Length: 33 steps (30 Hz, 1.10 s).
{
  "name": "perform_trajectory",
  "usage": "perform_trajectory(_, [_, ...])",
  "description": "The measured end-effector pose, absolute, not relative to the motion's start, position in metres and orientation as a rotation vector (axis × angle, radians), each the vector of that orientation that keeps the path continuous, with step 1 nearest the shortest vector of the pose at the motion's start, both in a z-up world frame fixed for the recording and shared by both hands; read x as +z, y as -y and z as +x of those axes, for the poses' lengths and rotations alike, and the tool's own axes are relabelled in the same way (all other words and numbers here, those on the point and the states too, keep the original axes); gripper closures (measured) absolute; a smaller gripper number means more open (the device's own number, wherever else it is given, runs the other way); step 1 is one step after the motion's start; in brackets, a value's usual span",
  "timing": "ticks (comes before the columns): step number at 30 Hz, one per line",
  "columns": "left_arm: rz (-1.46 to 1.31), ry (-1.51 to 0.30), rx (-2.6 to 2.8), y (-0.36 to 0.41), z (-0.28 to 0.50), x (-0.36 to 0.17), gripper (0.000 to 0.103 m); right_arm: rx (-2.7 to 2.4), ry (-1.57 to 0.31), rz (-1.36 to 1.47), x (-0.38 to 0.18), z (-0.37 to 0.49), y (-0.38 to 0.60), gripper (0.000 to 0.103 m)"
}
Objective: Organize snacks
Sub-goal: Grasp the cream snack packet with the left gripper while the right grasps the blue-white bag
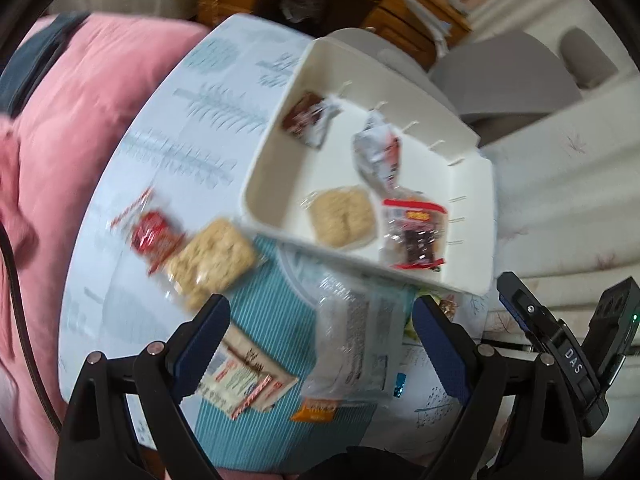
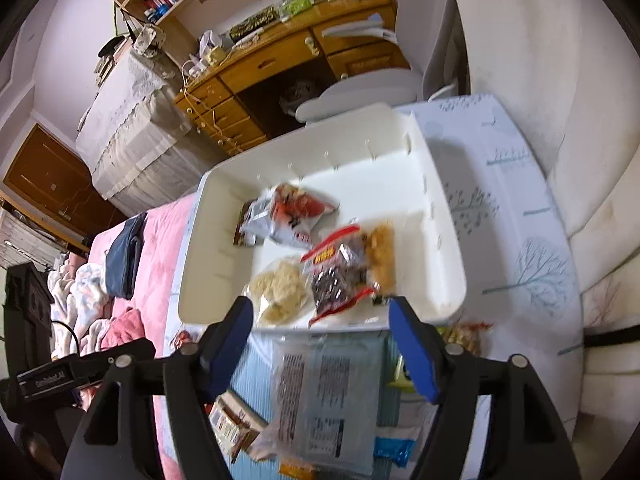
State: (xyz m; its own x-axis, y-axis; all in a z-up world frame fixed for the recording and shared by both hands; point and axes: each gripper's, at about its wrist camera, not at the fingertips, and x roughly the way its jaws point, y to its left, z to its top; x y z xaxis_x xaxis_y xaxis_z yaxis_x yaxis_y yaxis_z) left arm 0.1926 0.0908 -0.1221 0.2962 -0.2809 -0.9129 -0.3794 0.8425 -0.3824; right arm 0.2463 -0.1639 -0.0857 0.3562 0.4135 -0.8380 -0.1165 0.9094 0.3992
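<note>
Bin: white plastic bin (image 1: 272, 184) (image 2: 444, 248) on the tree-print tablecloth (image 1: 172, 128) (image 2: 532, 216), uncovered.
Bin contents: pale rice-cake pack (image 1: 342, 216) (image 2: 280, 288); red-edged clear bag of dark pieces (image 1: 416, 236) (image 2: 340, 272); crumpled silver-and-red wrapper (image 1: 378, 152) (image 2: 298, 216); brown wrapper (image 1: 304, 118) at the far wall.
Outside bin: second rice-cake pack (image 1: 212, 258) touching a red-foil packet (image 1: 154, 234); clear printed pouch (image 1: 354, 340) (image 2: 324, 396) on a teal striped bag (image 1: 260, 280).
Left gripper (image 1: 320, 332): jaws spread wide, holding nothing, above the pouch.
Right gripper (image 2: 322, 344): jaws wide apart, empty, near the bin's front rim.
Hard to read: motion blur hides all label text; snacks beside the right finger are partly hidden.
</note>
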Motion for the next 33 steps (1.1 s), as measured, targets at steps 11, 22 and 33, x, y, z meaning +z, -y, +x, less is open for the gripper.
perform_trajectory(11, [-0.852,-1.407,0.271,-0.114,0.139,-0.18,0.011,0.341,-1.349,0.393,-0.128,0.233,0.157,0.017])
perform_trajectory(22, [-0.998,-1.593,0.434,-0.121,0.107,-0.245,0.011,0.338,-1.57,0.458,-0.176,0.214,0.143,0.01])
perform_trajectory(33, [-1.102,-1.637,0.458,-0.118,0.096,-0.278,0.011,0.332,-1.747,0.303,-0.21,0.203,0.109,0.0])
